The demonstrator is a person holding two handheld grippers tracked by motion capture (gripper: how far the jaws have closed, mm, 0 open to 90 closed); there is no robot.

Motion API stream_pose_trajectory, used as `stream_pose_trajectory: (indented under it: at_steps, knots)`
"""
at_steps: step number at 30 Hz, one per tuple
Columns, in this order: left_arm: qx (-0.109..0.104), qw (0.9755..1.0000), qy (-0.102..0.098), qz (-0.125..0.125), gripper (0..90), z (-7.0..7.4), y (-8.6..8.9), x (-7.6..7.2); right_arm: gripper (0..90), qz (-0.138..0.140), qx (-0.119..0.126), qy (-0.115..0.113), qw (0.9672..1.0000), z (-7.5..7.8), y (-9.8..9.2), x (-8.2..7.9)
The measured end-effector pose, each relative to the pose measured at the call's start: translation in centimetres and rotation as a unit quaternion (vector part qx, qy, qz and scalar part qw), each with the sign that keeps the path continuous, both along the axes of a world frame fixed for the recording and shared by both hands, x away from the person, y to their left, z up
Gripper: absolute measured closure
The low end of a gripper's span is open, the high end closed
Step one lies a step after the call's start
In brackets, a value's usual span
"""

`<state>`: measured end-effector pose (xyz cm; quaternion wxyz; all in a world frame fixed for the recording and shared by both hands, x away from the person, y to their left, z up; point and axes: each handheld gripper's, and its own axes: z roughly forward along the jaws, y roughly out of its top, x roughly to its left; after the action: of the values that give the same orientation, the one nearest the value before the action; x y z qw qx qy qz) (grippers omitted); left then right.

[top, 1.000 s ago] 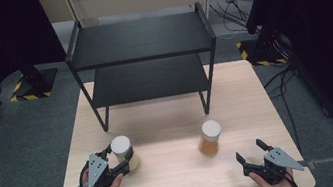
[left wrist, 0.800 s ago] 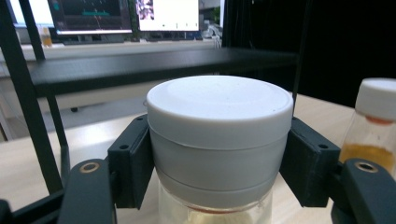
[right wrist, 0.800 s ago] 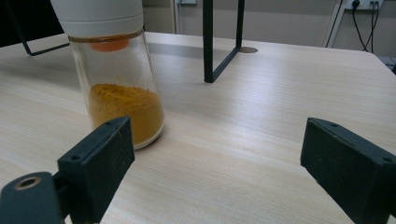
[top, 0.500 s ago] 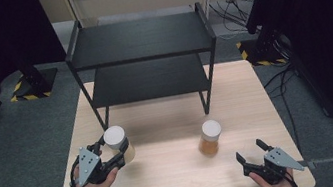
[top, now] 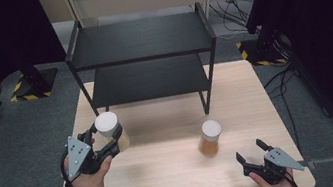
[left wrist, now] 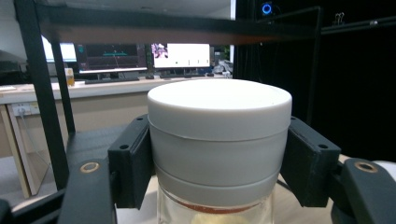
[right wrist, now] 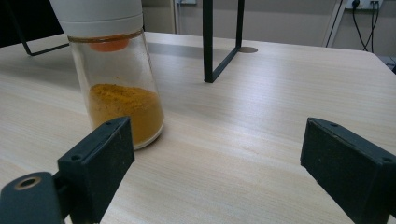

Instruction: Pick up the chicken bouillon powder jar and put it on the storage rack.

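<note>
My left gripper [top: 107,138] is shut on a glass jar with a white lid [top: 107,124], held above the table's left side in front of the black shelf. The left gripper view has that jar [left wrist: 219,140] up close, both jaws pressing on its lid. A second jar [top: 210,137] with a white lid and orange powder stands on the table, right of centre. My right gripper [top: 251,153] rests open near the front right edge, nothing between its jaws. In the right gripper view the powder jar [right wrist: 116,84] stands just beyond the left jaw.
A black two-tier shelf [top: 141,39] stands at the back of the wooden table [top: 168,179], one of its legs [top: 206,98] just behind the powder jar. Dark curtains flank the table, and cables lie on the floor at the back right.
My left gripper has risen with its jar and drifted slightly left in the high view. The right gripper and the powder jar have stayed put.
</note>
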<state>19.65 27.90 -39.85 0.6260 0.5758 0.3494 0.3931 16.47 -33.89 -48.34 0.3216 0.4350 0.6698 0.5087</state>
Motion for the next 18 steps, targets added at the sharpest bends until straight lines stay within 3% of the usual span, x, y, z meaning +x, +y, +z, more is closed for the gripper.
stream_pose_trajectory:
  at_steps: [8, 18]
  knots:
    - [-0.010, 0.9998, -0.017, 0.010, 33.9, 1.8, 0.1, 0.4, 10.2, 0.000, 0.001, 0.000, 1.0000, 0.0, 0.0, 0.0]
    - [-0.015, 0.9988, -0.039, 0.026, 33.9, 5.6, 0.2, 1.7, 10.2, 0.000, 0.001, 0.000, 1.0000, 0.0, 0.0, 0.0]
